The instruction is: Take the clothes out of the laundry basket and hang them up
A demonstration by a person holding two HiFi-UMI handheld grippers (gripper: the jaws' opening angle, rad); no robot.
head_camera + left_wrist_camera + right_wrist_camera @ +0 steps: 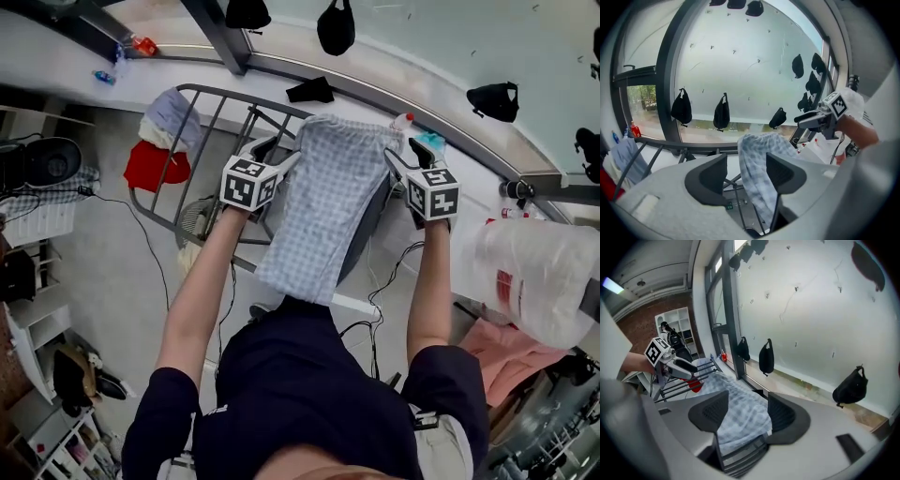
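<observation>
Hanging step looks about done for this piece. The checked cloth [323,202] lies draped over the drying rack's [202,103] right end, w/ its hem hanging off the near edge. Left gripper [272,150] & right gripper [412,152] flank its top corners, both w/ jaws apart and pads off the fabric, i.e. released. A red garment [155,167] sits at the rack's left edge. Next, prob.: back both off w/o snagging the cloth, then fetch another item. Can't make out the basket.

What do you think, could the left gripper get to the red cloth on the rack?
Probably yes: the left gripper is open and empty, and the red cloth hangs to its left on the rack with only bare bars between.
</observation>
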